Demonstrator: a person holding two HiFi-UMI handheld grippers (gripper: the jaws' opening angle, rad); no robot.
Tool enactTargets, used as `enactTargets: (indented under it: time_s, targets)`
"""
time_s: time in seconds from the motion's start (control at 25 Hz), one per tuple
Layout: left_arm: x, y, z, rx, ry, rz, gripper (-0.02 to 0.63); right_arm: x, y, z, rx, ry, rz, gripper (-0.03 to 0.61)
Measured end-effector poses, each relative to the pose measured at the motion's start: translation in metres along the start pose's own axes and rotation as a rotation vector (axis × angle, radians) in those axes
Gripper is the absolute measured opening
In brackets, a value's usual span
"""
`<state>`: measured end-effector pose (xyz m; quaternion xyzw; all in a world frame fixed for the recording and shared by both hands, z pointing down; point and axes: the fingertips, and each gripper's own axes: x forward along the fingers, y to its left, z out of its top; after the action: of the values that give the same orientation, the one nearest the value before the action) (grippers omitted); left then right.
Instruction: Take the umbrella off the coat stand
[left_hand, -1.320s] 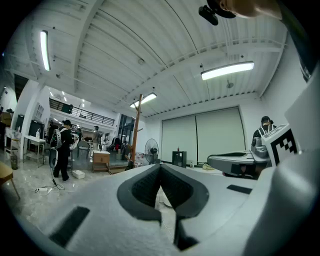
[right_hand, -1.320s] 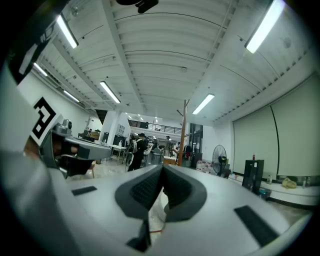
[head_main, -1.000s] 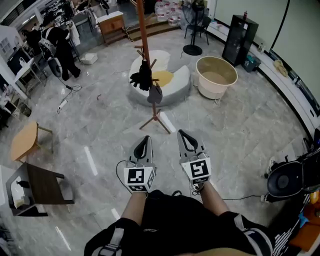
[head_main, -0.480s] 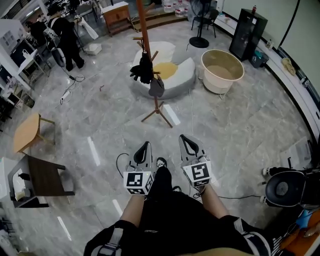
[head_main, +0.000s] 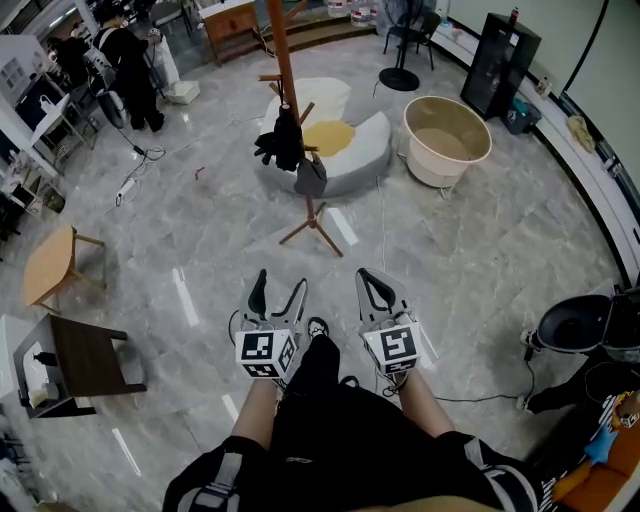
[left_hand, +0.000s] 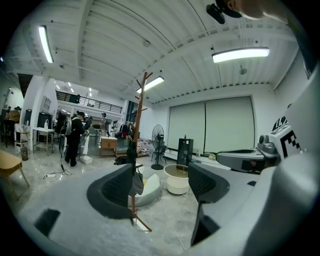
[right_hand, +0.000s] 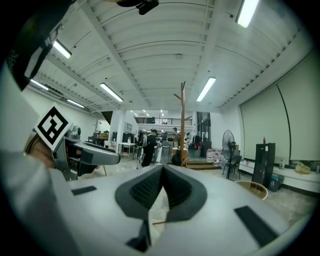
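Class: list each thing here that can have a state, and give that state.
Left hand-held gripper: open, jaws just opening, nothing between them.
Right hand-held gripper: shut, empty.
Brown wooden coat stand: upright.
Black folded umbrella: hanging on the coat stand.
Round beige tub: upright.

Left hand-held gripper (head_main: 279, 283) just opened, empty; right hand-held gripper (head_main: 367, 275) seemingly closed.

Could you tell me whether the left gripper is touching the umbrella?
Apart. The head view shows bare floor between the umbrella on the coat stand and the left gripper, whose jaws have just been opening with nothing between them.
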<state>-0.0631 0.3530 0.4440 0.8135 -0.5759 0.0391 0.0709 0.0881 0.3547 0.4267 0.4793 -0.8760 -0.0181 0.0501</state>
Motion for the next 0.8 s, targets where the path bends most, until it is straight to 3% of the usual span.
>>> enactTargets:
  time_s: [0.24, 0.8]
  targets:
    - [0.058, 0.03, -0.002, -0.012, 0.029, -0.04, 0.402, 0.059, -0.022, 0.001, -0.012, 0.014, -0.003, 0.005]
    - [0.186, 0.105, 0.035, -0.049, 0.039, -0.146, 0.414, 0.196, -0.067, 0.027, -0.048, 0.063, -0.052, 0.006]
